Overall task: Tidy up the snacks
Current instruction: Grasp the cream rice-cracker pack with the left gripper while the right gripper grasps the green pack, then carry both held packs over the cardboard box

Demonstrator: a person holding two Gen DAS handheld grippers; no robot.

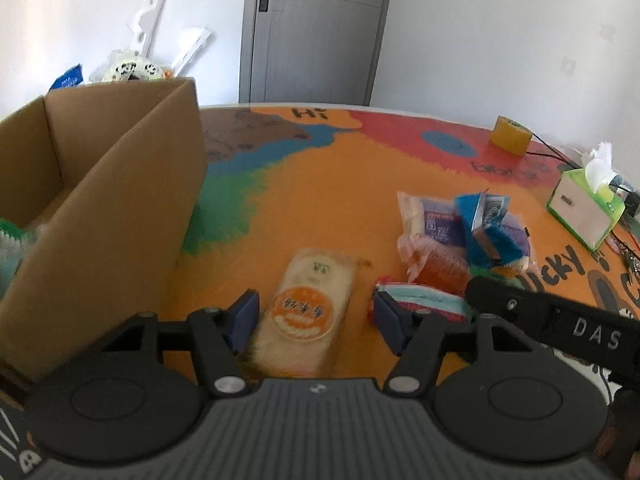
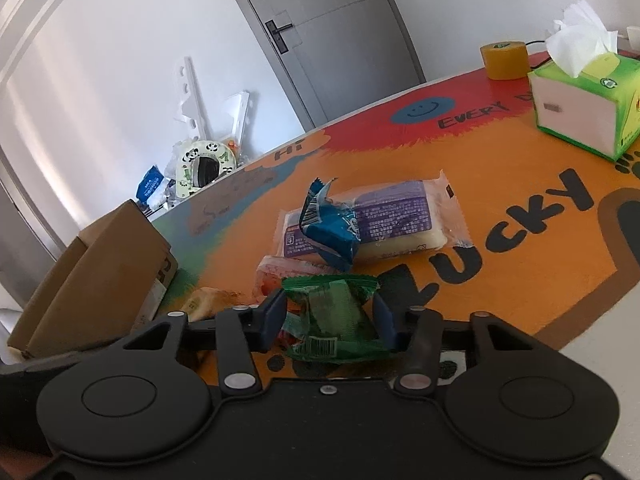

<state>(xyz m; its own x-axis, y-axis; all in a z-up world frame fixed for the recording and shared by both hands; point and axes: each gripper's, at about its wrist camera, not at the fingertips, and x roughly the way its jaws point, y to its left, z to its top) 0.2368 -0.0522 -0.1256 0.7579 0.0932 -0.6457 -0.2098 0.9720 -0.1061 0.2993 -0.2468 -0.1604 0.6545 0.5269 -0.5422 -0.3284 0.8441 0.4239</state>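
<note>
The left tool [image 1: 314, 318] straddled a glossy oblong cake packet [image 1: 306, 312], long axis pointing ahead, its pads apart from the wrap; the right tool [image 2: 330, 316] pinched a crinkly green packet [image 2: 334, 322].

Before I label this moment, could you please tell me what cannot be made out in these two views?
- Cardboard box contents: left wrist view, hidden by its near wall and the picture's edge.
- Print on the pale snack pack: left wrist view, blurred.
- Red packet: right wrist view, mostly covered by the green packet.
- Whether the left gripper jaws touch the pale pack: unclear.
</note>
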